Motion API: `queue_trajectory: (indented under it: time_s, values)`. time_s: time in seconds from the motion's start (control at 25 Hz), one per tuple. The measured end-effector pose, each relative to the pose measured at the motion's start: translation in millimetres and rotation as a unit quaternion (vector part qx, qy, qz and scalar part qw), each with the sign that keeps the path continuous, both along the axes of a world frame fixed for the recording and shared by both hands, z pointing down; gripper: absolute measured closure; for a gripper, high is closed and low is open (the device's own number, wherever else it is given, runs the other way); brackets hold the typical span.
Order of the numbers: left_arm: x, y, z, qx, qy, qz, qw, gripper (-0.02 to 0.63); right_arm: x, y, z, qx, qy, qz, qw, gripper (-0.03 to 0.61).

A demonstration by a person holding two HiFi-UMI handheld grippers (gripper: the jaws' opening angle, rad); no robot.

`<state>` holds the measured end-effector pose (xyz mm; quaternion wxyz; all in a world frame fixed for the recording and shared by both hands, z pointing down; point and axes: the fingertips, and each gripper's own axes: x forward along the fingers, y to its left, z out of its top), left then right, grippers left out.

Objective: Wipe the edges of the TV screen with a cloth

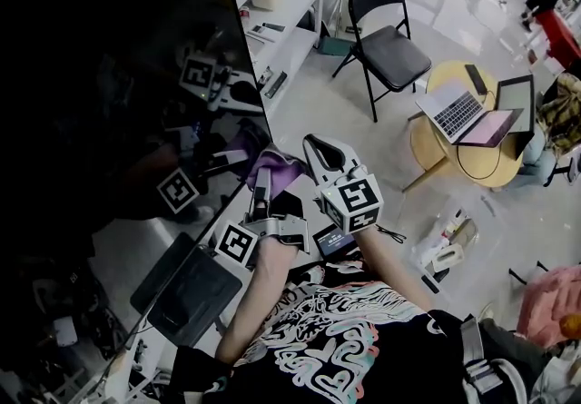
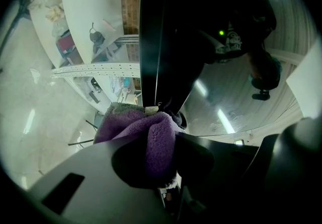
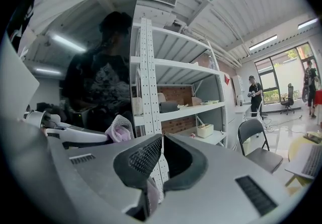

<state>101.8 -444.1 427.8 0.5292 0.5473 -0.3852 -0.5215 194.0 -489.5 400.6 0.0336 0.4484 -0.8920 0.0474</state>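
Only the left gripper view shows the left tool [image 2: 161, 155] pinching the fuzzy purple cloth [image 2: 136, 127], bunched against the thin edge of the glossy black TV screen [image 2: 166, 42]. The right tool [image 3: 162, 140] sits just beside, tips pressed together.

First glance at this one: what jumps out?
The big dark TV screen fills the left of the head view, mirroring the grippers. At its right edge a purple cloth is pinched in the left gripper's tongs. Farther right, an open laptop sits on a round table.
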Motion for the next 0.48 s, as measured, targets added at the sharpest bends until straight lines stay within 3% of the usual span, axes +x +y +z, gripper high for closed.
queue_trajectory:
  time_s: [0.48]
  values:
    - [-2.1, 0.9, -0.6, 0.008, 0.009, -0.014, 0.9998, 0.546, -4.0, 4.5, -0.1, 0.003, 0.004, -0.016, 1.000, 0.543]
